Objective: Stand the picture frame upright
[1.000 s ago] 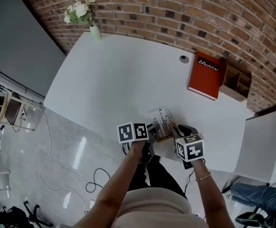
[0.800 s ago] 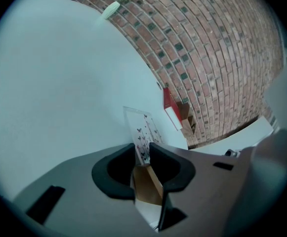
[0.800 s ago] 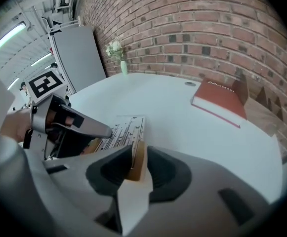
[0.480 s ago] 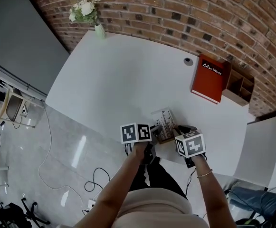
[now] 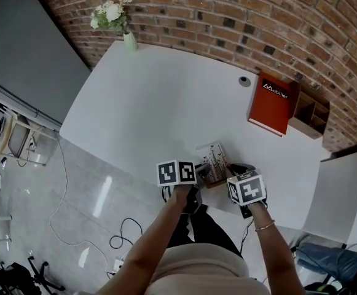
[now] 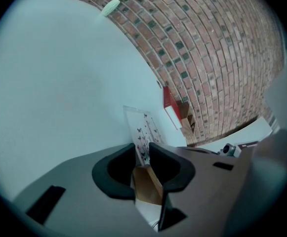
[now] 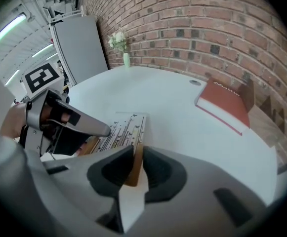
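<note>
On the white table (image 5: 153, 103) by the brick wall, the picture frame (image 5: 213, 158) sits at the near edge, my left gripper (image 6: 142, 151) clamped on its left side and my right gripper (image 7: 137, 157) on its wooden right edge, so I'd tip it up slowly with both grips even.

Tabletop (image 5: 160, 103) obstacles: red book (image 5: 269, 103), vase (image 5: 129, 40)

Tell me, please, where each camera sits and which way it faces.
Head view: on the head, steeply down at the white table; both arms show.
Left gripper view: on the left gripper, toward the brick wall; own jaws show.
Right gripper view: on the right gripper, toward the red book; left gripper shows.
All share the picture frame.
</note>
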Tool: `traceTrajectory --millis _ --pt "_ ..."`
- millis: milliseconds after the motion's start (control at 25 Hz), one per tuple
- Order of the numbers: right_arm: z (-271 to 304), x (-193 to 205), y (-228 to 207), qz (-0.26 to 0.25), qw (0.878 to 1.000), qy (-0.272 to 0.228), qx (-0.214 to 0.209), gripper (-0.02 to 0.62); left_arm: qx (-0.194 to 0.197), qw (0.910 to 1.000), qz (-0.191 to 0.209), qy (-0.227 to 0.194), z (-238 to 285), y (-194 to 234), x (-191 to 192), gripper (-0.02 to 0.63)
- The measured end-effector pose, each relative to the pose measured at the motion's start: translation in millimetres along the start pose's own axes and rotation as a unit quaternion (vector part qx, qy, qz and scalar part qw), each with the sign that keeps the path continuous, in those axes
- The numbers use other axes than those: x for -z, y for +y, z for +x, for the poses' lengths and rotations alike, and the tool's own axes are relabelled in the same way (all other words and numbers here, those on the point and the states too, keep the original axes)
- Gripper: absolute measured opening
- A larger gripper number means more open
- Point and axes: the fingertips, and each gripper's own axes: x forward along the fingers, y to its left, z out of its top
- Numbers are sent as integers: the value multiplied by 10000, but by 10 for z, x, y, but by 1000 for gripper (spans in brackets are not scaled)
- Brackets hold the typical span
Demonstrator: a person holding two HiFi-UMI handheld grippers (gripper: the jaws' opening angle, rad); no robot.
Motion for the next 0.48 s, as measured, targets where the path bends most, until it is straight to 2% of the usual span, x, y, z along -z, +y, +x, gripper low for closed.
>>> traceTrajectory --millis 480 --pt "-43 37 -43 217 9986 -440 200 55 142 9999 -7 -81 -54 -79 -17 58"
